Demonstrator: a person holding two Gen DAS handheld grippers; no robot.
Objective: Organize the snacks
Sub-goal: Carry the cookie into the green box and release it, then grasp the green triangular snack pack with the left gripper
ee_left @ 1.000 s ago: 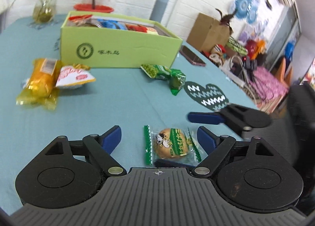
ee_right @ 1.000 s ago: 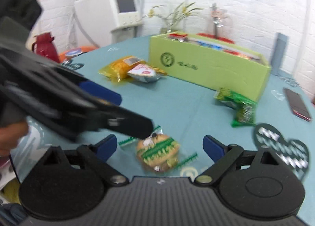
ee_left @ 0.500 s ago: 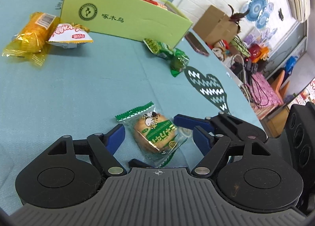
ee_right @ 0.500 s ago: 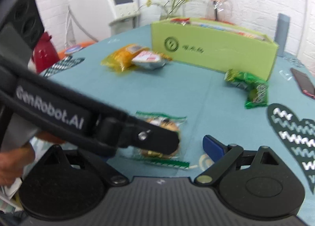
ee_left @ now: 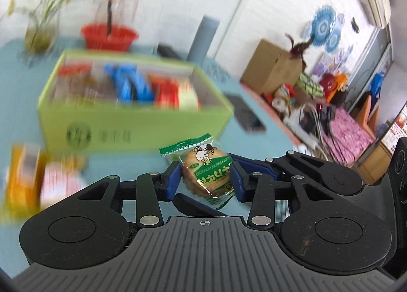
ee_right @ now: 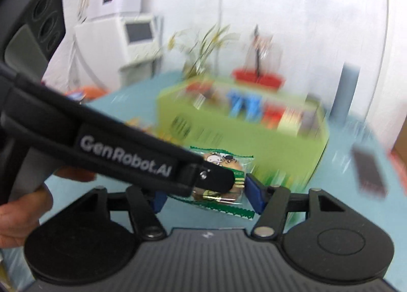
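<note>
A clear, green-edged cookie packet (ee_left: 207, 172) with a cow picture hangs in the air above the teal table. My left gripper (ee_left: 204, 180) is closing, and its blue pads press the packet from both sides. My right gripper (ee_right: 206, 199) is closing too, with the same packet (ee_right: 229, 162) between its pads. One of its fingers (ee_left: 254, 164) reaches in from the right in the left wrist view. In the right wrist view the left gripper's black finger (ee_right: 213, 180) crosses the packet and hides my left pad. The open green snack box (ee_left: 142, 126) stands behind, blurred.
A yellow packet (ee_left: 23, 172) and a white-and-red one (ee_left: 61, 180) lie left of the box. A dark phone (ee_left: 246, 114) lies to its right, and a red basket (ee_left: 109, 35) and a vase (ee_left: 40, 32) stand behind it. A person's hand (ee_right: 20, 205) grips the left tool.
Both grippers have gone from wide open to closed around the cookie packet. It has left the table and risen with them, toward the green box.
</note>
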